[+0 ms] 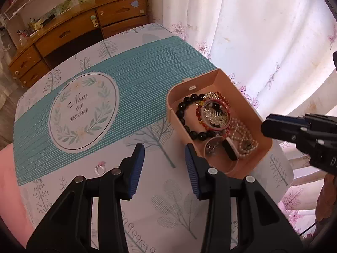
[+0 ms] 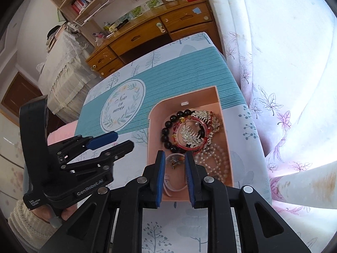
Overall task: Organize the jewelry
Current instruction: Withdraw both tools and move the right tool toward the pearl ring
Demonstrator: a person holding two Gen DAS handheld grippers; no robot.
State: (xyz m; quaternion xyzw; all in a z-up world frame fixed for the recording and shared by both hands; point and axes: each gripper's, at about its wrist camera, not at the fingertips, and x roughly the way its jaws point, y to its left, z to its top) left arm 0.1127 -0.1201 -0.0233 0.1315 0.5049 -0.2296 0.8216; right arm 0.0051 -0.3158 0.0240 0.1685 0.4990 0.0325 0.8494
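Note:
A pink open box [image 1: 212,80] [image 2: 225,147] stands on the table's right side and holds a black bead bracelet [image 1: 182,118] [image 2: 166,130], a silver hair comb [image 2: 192,136], red bangles, pearl strands [image 2: 219,164] and a clear bangle [image 2: 174,186]. A small clear ring [image 1: 99,168] lies on the cloth left of my left gripper [image 1: 164,168], which is open and empty above the table, just left of the box. My right gripper [image 2: 173,177] is open and empty over the box's near end; it also shows in the left wrist view [image 1: 280,126].
The table wears a tree-print cloth with a teal "Now or never" mat [image 1: 84,109]. White leaf-print curtains [image 1: 263,42] hang close on the right. A wooden desk with drawers [image 1: 69,31] and shelves stand beyond the table's far edge.

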